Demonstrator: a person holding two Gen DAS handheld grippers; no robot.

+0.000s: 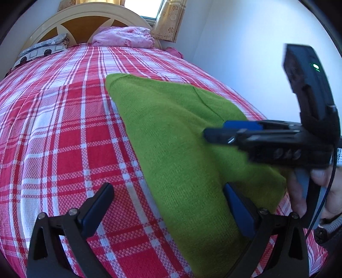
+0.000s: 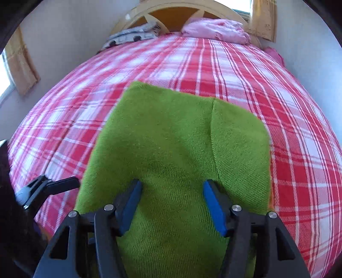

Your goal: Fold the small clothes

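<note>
Left wrist view. A green knit garment lies flat on a bed covered by a red-and-white plaid bedspread. The left gripper hovers with its jaws spread wide; its left finger sits over bare plaid, its right finger over the garment, so the garment's long left edge passes between them. Nothing is clamped. The right gripper enters from the right, seen side-on above the garment's right part, held by a hand; from this angle its jaw gap cannot be judged. A pink blanket and a patterned pillow rest by the headboard.

Right wrist view. The right gripper has its jaws apart, both blue pads over the garment, whose near portion fills the gap between them without being pinched. The left gripper shows at the garment's left edge, above the bedspread.
</note>
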